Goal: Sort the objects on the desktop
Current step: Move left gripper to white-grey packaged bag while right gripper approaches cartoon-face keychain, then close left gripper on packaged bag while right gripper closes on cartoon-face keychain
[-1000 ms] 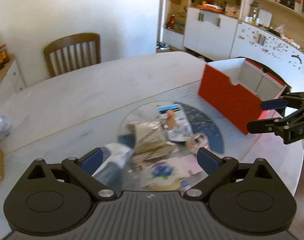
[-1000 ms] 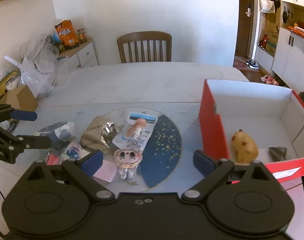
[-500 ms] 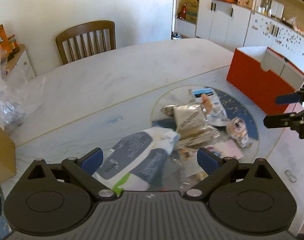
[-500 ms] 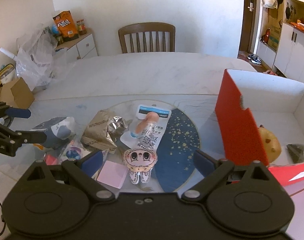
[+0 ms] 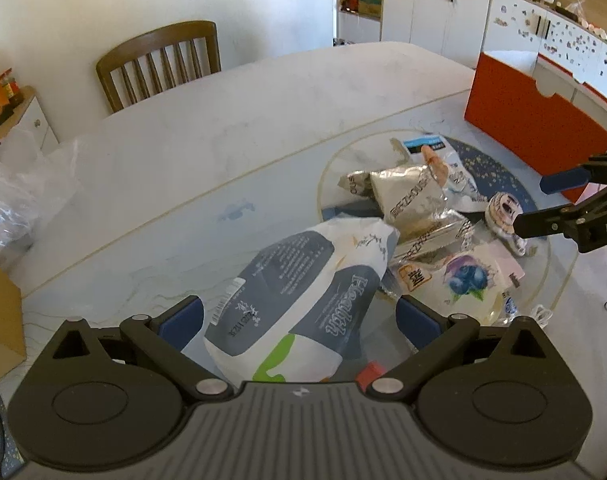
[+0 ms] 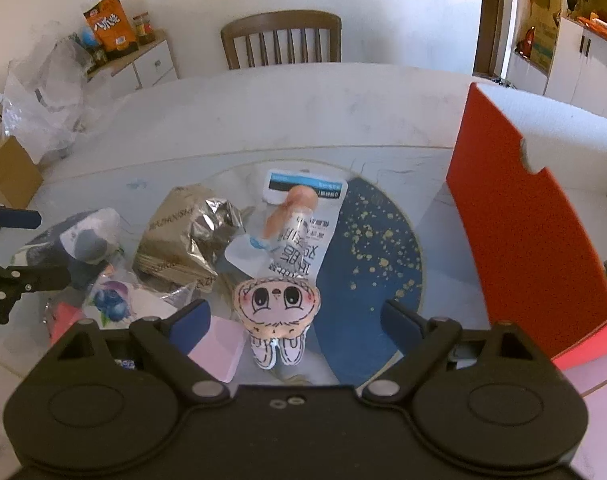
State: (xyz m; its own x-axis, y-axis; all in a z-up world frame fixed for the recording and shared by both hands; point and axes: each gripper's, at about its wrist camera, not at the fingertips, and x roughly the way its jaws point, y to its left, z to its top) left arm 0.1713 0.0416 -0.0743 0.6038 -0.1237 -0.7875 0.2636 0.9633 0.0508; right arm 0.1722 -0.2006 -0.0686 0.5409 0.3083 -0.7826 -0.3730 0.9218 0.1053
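Grey-white snack bag [image 5: 299, 296] lies between the spread left hand-held gripper [image 5: 299, 316]; right hand-held gripper [image 6: 297, 316] — also spread — frames a doll [image 6: 277, 310], red box [image 6: 515, 216] at 2 o'clock.

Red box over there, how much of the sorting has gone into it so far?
Done: unclear, the red box hides its inside. In hand: nothing; left gripper open at the grey pouch, right gripper open at the doll. Left: those, plus foil bag and blueberry packet.
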